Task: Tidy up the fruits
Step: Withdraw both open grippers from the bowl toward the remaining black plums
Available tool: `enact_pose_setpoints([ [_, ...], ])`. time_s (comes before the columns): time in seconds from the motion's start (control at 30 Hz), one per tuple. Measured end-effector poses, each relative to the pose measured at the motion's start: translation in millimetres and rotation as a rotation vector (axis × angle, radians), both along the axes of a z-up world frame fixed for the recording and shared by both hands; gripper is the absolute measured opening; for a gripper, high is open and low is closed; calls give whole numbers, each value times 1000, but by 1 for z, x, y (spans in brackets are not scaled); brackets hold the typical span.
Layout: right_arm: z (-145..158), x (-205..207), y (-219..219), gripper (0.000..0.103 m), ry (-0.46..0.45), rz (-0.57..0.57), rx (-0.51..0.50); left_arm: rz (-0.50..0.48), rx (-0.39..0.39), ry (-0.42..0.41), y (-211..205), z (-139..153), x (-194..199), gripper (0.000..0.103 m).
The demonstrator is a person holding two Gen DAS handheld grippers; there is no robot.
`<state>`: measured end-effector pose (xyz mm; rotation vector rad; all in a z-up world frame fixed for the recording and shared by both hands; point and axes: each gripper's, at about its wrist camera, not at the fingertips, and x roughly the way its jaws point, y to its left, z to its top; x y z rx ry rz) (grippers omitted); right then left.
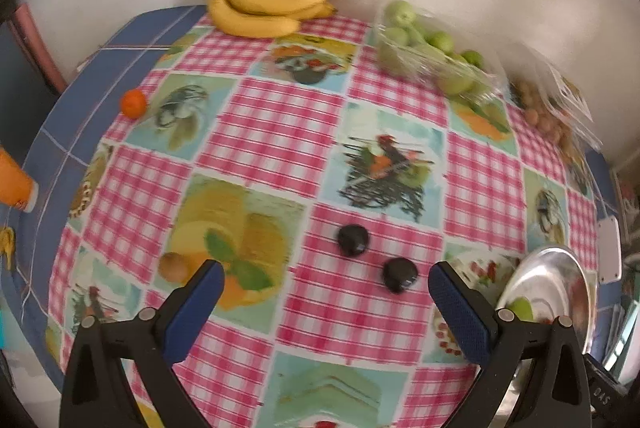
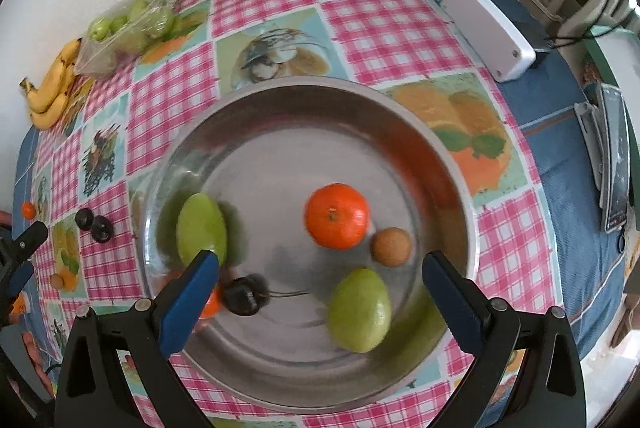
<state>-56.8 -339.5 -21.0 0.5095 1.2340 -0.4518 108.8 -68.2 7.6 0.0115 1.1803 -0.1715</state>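
Left gripper (image 1: 326, 286) hangs low over the tablecloth (image 1: 280, 123), jaws spread wide, holding nothing. Two dark cherries lie apart but near each other just ahead: far cherry (image 1: 353, 239) at about 12 o'clock from the jaw gap, near cherry (image 1: 400, 274) at about 2 o'clock, close to the right-side finger. Judged step: fetch a cherry for the steel bowl (image 1: 560, 268), whose rim shows at 3 o'clock.

Right gripper (image 2: 320, 278) hovers over the same bowl, jaws likewise spread and empty. Inside: a tangerine (image 2: 337, 216) right of centre, a small brown round fruit (image 2: 391, 246) touching or just beside it at its 4 o'clock, one green fruit (image 2: 201, 228) at 9 o'clock, another green fruit (image 2: 359, 310) at 5 o'clock, a stemmed cherry (image 2: 244, 295) at 7 o'clock.

To do it well: centre one cherry between the pads, come down square, close gently. Cherries look glossy, smooth, round; likely to roll or squirt sideways off a skewed pinch, and to bruise under force. Taking the near one first should avoid knocking the other.

Cloth appears slick, printed vinyl, pink check. Bowl polished, shallow, curved wall; dropped fruit would probably roll, so release low.

Elsewhere: bananas (image 1: 268, 1) at 11 o'clock, loose tangerine (image 1: 134, 103) at 10 o'clock.
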Motion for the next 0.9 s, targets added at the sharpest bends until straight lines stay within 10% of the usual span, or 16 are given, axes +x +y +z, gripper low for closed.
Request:
enact_pose_setpoints([
  [0.9, 9, 64, 106, 101, -81, 244, 23, 76, -109, 27, 51, -6, 16, 103],
])
